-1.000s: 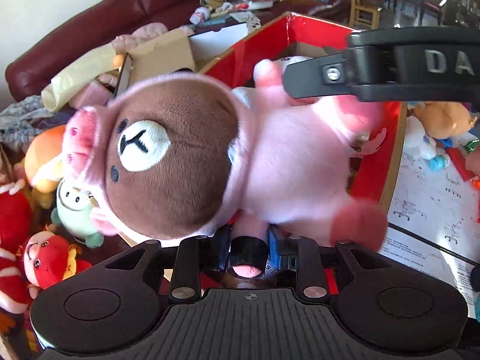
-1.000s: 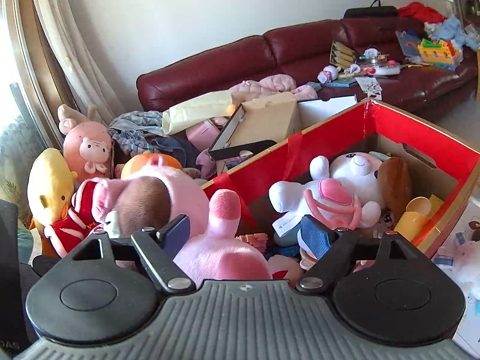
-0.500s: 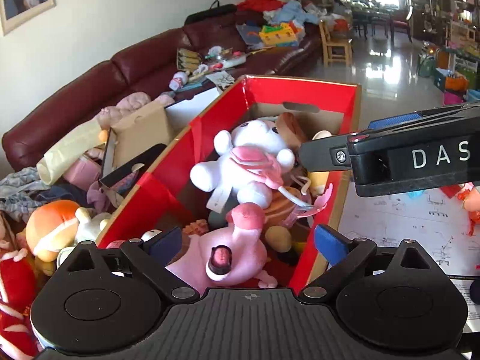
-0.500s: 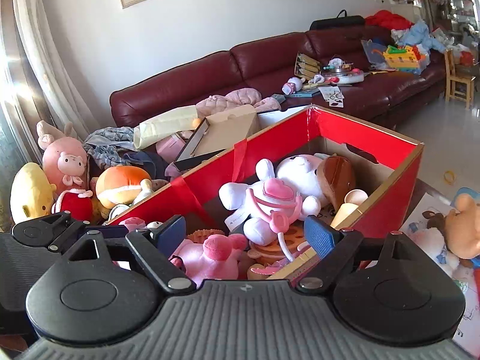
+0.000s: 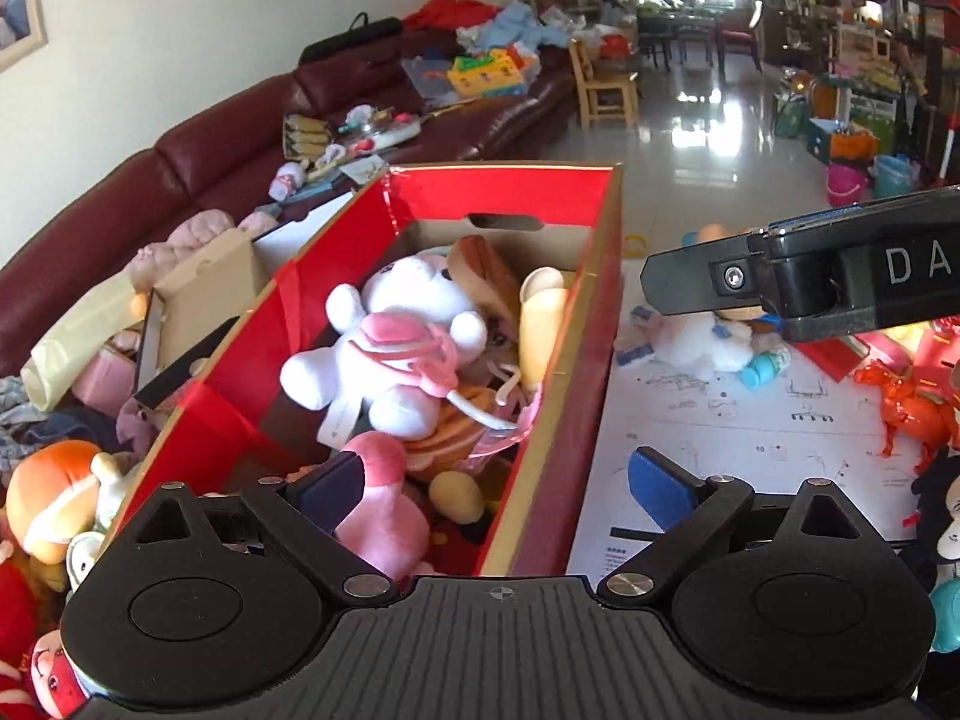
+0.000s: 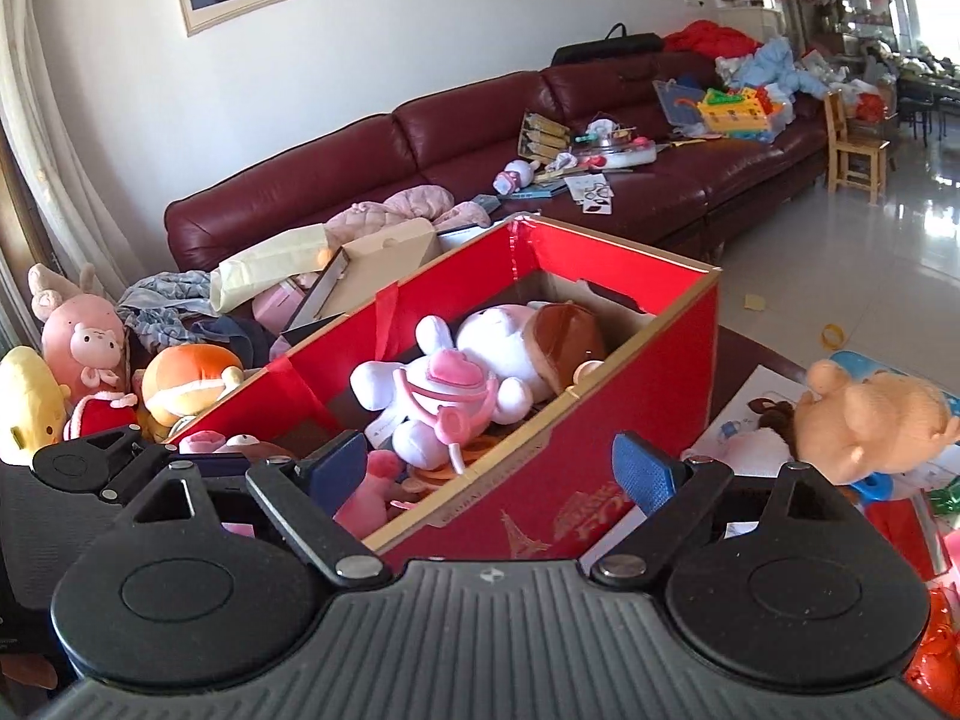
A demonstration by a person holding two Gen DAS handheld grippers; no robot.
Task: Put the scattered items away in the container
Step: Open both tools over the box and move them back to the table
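The red cardboard box [image 5: 576, 360] [image 6: 660, 372] holds several plush toys. A white plush with pink trim [image 5: 390, 348] [image 6: 456, 384] lies in its middle. The pink plush [image 5: 378, 498] [image 6: 372, 486] rests at the box's near end, free of both grippers. My left gripper [image 5: 495, 486] is open and empty above the box's near right corner. My right gripper [image 6: 492, 471] is also open with nothing between its pads, just before the box's near wall. Loose toys outside include a tan plush [image 6: 870, 414], a white plush [image 5: 702, 342] and a red foil figure [image 5: 906, 402].
A white instruction sheet [image 5: 720, 420] covers the surface right of the box. Left of the box sit an orange plush [image 6: 192, 378], a pink pig [image 6: 78, 342] and a yellow plush [image 6: 27, 396]. A cluttered dark red sofa [image 6: 420, 144] stands behind. Bare tiled floor [image 6: 870, 276] lies far right.
My left gripper opened and let go of the pink bear-faced plush, which now lies in the box. Both grippers drew back from the box and swung towards the right.
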